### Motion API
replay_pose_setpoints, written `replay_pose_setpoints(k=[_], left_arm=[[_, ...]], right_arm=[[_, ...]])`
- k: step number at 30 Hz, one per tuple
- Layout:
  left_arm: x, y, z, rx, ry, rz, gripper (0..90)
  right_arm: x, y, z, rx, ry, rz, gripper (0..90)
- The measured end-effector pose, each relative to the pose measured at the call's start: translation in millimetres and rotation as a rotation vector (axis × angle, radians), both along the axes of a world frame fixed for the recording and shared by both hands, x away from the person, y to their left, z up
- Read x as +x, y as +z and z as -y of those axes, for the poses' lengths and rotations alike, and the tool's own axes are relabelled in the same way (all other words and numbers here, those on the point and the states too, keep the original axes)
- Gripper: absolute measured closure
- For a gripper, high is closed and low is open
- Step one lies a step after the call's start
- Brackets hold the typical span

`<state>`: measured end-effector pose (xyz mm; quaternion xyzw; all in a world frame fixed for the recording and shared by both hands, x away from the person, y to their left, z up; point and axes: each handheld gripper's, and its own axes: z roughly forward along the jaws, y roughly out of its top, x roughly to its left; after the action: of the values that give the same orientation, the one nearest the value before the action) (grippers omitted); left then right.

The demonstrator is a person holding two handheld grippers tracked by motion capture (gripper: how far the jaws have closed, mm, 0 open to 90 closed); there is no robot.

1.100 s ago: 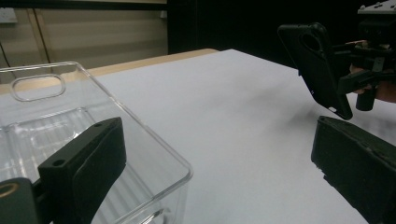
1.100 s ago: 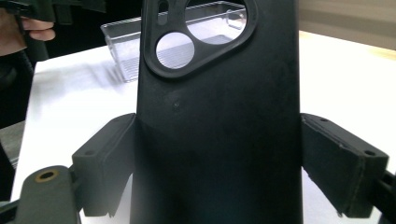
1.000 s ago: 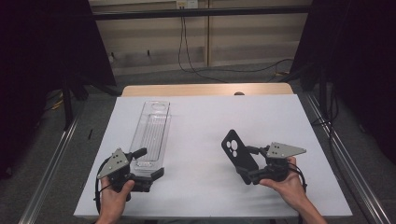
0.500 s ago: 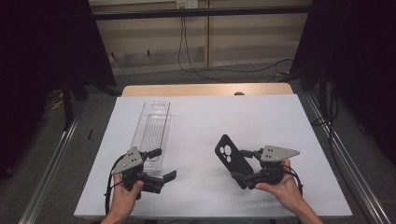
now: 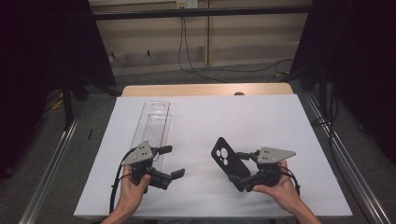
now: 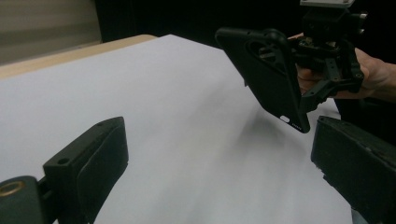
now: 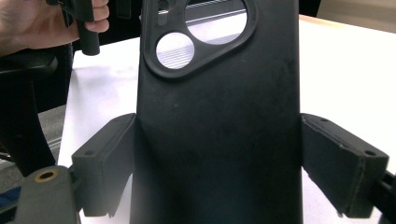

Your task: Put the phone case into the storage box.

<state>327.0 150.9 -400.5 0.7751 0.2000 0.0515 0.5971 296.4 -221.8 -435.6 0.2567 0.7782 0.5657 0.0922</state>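
A black phone case [image 5: 225, 157] with round camera cut-outs stands tilted above the white table sheet [image 5: 261, 121], right of centre. My right gripper [image 5: 238, 168] is shut on its lower part; in the right gripper view the case [image 7: 219, 93] sits between both pads [image 7: 109, 158]. My left gripper [image 5: 173, 162] is open and holds nothing, just off the near end of a clear plastic box [image 5: 154, 122], and points right. The left gripper view looks between my open left gripper [image 6: 219, 163] at the case [image 6: 271, 74] and the right gripper [image 6: 334, 65] holding it.
The clear box lies lengthwise on the left half of the sheet. A wooden table edge [image 5: 205, 89] runs along the back. Metal rails [image 5: 51, 172] flank the table, and cables lie on the floor behind.
My left gripper has moved right, off the near end of the clear box, and now points toward the phone case. The right gripper and the case have shifted only slightly.
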Motion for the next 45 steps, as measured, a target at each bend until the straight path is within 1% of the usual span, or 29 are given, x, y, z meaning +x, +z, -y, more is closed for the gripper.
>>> replay_pose_setpoints(k=[1, 3, 5, 6, 7, 10, 11, 13, 14, 18, 20, 22, 23, 25, 26, 28, 31, 33, 36, 38, 39, 43, 45], left_arm=[[0.1, 0.8, 1.3, -0.003, -0.008, -0.002, 4.0], [0.4, 2.0, 3.8, 0.004, -0.028, 0.002, 4.0], [1.3, 2.3, 6.8, -0.001, -0.058, -0.014, 4.0], [1.6, 2.6, 8.6, 0.007, -0.071, -0.013, 3.8], [1.3, 2.9, 10.7, 0.016, -0.073, -0.010, 3.8], [2.3, 3.9, 16.5, 0.037, -0.109, -0.021, 3.9], [2.5, 4.2, 18.4, 0.041, -0.117, -0.018, 3.8], [2.2, 4.7, 22.3, 0.037, -0.130, -0.016, 3.8], [2.3, 5.0, 24.3, 0.037, -0.132, -0.023, 3.8], [6.9, 6.7, 33.3, 0.018, -0.181, -0.049, 3.5], [9.2, 6.9, 37.2, 0.022, -0.206, -0.044, 3.4], [12.0, 5.3, 39.1, 0.010, -0.230, -0.030, 3.1], [13.3, 5.0, 40.1, 0.007, -0.231, -0.037, 2.3], [15.6, 4.9, 41.5, 0.003, -0.230, -0.038, 2.3], [16.8, 5.1, 41.9, 0.000, -0.238, -0.044, 2.2], [18.6, 6.3, 43.2, 0.017, -0.245, -0.047, 2.6], [20.8, 8.9, 44.1, 0.010, -0.271, -0.051, 2.7], [21.8, 10.6, 45.6, 0.009, -0.277, -0.040, 2.7], [22.7, 12.6, 49.1, 0.007, -0.289, -0.041, 2.6], [23.0, 12.9, 52.5, 0.005, -0.297, -0.034, 2.6], [23.5, 12.9, 54.8, 0.002, -0.310, -0.044, 2.4], [25.9, 12.3, 59.9, -0.002, -0.327, -0.045, 2.2], [27.9, 12.2, 61.4, 0.004, -0.335, -0.042, 2.2]], right_arm=[[-0.3, 0.1, -0.6, 0.000, 0.006, -0.002, 14.5], [-0.7, 0.2, -1.7, 0.004, 0.010, -0.002, 14.5], [-1.2, 0.4, -2.9, 0.005, 0.015, -0.003, 14.5], [-1.4, 0.3, -3.6, 0.004, 0.019, -0.005, 14.5], [-1.3, 0.0, -4.5, 0.004, 0.023, -0.002, 14.5], [-2.0, -0.2, -7.5, 0.000, 0.036, -0.006, 14.5], [-2.0, -0.4, -8.4, -0.002, 0.042, -0.005, 14.4], [-2.1, -0.9, -9.8, -0.005, 0.048, -0.009, 14.4], [-2.1, -1.0, -10.1, -0.003, 0.052, -0.011, 14.4], [-2.3, -0.7, -11.4, 0.001, 0.068, -0.009, 14.4], [-2.6, -0.2, -11.5, 0.003, 0.078, -0.005, 14.4], [-2.6, 0.1, -11.4, 0.003, 0.080, 0.002, 14.4], [-2.4, 0.1, -11.2, 0.007, 0.084, 0.003, 14.4], [-2.0, 0.1, -11.0, 0.011, 0.088, 0.006, 14.4], [-1.9, 0.1, -11.0, 0.010, 0.093, 0.008, 14.4], [-2.2, 0.5, -11.1, 0.013, 0.104, 0.013, 14.4], [-3.0, 1.0, -12.0, 0.013, 0.123, 0.021, 14.4], [-3.4, 1.3, -12.5, 0.009, 0.130, 0.025, 14.4], [-3.5, 1.9, -12.8, 0.011, 0.139, 0.032, 14.4], [-3.3, 2.4, -12.5, 0.025, 0.145, 0.027, 14.4], [-3.1, 2.7, -12.2, 0.026, 0.146, 0.027, 14.4], [-3.5, 3.5, -11.2, 0.032, 0.161, 0.027, 14.4], [-3.8, 3.6, -11.0, 0.039, 0.168, 0.025, 14.4]])
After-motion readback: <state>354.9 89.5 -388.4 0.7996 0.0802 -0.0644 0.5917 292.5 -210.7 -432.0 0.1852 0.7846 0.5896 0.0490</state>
